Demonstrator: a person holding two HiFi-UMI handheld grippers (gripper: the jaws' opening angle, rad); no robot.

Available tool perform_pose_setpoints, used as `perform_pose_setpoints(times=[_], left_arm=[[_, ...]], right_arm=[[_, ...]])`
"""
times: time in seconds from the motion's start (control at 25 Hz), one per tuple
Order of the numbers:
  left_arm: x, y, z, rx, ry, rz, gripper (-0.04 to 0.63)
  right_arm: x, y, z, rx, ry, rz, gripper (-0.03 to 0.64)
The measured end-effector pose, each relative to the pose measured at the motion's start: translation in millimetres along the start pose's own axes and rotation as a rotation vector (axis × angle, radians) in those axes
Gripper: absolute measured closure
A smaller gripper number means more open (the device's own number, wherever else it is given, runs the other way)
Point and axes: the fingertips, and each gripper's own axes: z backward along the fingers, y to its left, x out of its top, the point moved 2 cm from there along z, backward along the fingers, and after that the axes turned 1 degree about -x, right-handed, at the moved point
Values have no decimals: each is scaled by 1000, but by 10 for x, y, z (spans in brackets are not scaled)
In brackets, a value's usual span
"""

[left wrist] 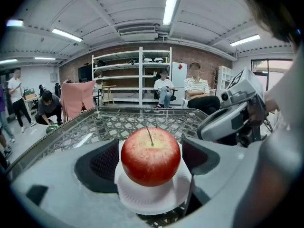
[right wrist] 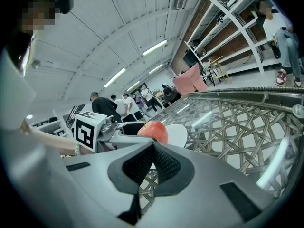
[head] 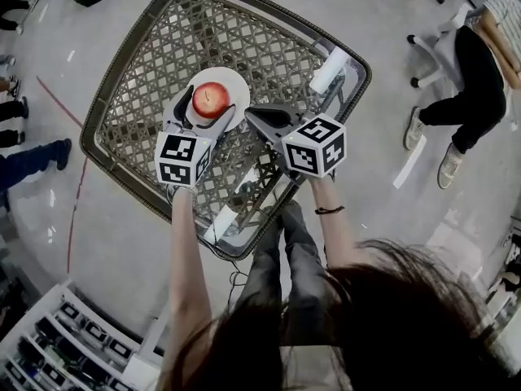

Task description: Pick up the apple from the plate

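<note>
Pale glossy floor with a thin red line (head: pixel 77 194) across it, brick back wall, strip lights on a white panelled ceiling. Table (head: pixel 244 39) is glass-topped with woven cane lattice under the glass and a dark rounded rim. Red apple (head: pixel 211 98) with speckled skin, stem up, sits on a small round white plate (head: pixel 238 86) around mid-table. Left gripper (head: pixel 208 109) straddles it: jaws wide apart, one textured black pad on each side of the apple, gaps on both sides, no contact. Right gripper (right wrist: pixel 153 148) sits just beside the plate with its jaws closed pad to pad, nothing between them. Both are grey moulded plastic, each carrying a cube of black-and-white square markers. White cylinder (head: pixel 328 70) lies near the table's far right edge. Further out are white open shelving (left wrist: pixel 142 75), a pink cloth (left wrist: pixel 78 99) hanging to its left, and two seated people.
</note>
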Motion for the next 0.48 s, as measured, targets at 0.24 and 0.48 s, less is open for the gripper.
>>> perform_pose_setpoints(times=[0.24, 0.48], left_arm=[[-11, -3, -81, -5, 9, -5, 187], [-4, 21, -115, 0, 12, 12, 189]], right_arm=[[-3, -40, 13, -1, -12, -10, 607], [1, -41, 31, 0, -18, -12, 607]])
